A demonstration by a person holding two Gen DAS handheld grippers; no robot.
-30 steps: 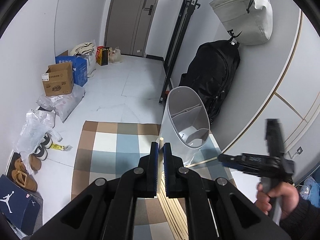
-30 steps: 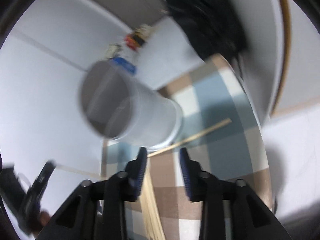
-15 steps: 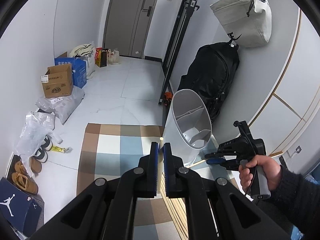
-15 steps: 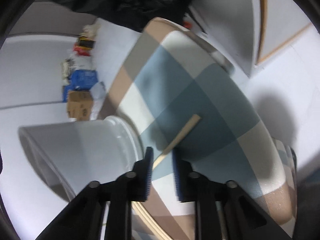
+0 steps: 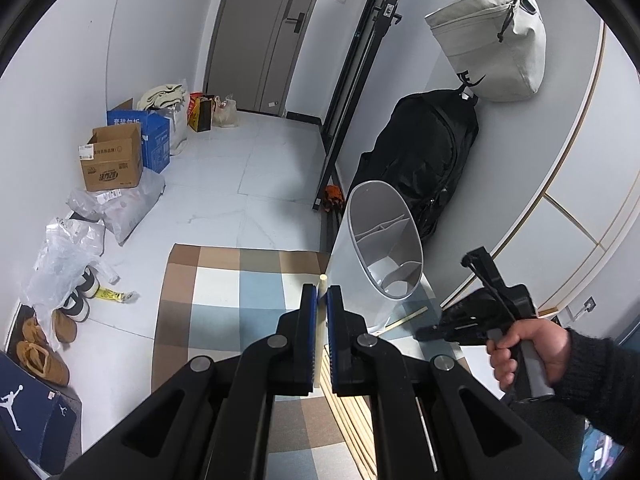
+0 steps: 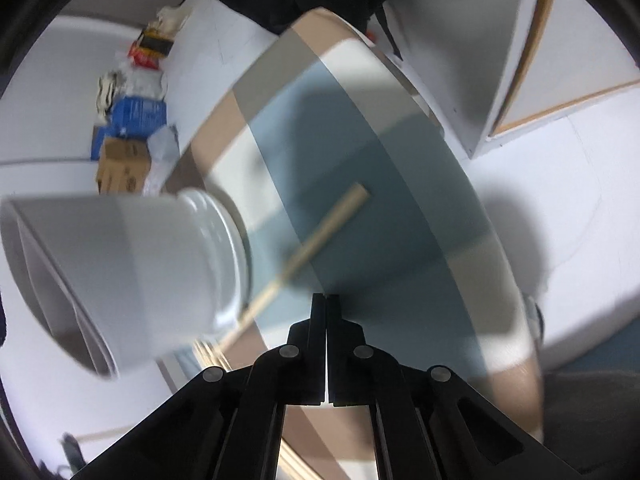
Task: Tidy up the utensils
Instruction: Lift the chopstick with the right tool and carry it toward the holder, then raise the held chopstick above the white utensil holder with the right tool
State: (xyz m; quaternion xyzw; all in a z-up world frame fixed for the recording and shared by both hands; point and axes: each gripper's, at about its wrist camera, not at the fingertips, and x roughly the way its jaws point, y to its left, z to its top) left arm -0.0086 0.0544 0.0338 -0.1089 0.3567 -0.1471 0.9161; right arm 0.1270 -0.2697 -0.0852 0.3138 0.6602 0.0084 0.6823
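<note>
A pale chopstick [image 5: 319,332] stands pinched between the pressed-together left tongs [image 5: 322,300], its tip poking up past the blue pads, just beside the near wall of the grey utensil holder [image 5: 384,236]. The holder stands tilted on the checked mat [image 5: 224,292], its divided mouth facing the camera. A second chopstick [image 6: 320,236] lies loose on the mat, one end right by the holder's base, and a bundle of further chopsticks [image 5: 352,420] lies on the mat under the left tongs. The right tongs [image 6: 326,300] are pressed together with nothing between them, hovering near that loose stick. The main risk, I judge, is the holder: it looks light and leans, so a held stick striking its rim rather than dropping into a compartment could knock it over or push it off the mat. The thin round stick could also twist or slip in the pads if it catches a divider. The right tongs must spread before they can take the loose stick; otherwise they could roll it under the holder.
</note>
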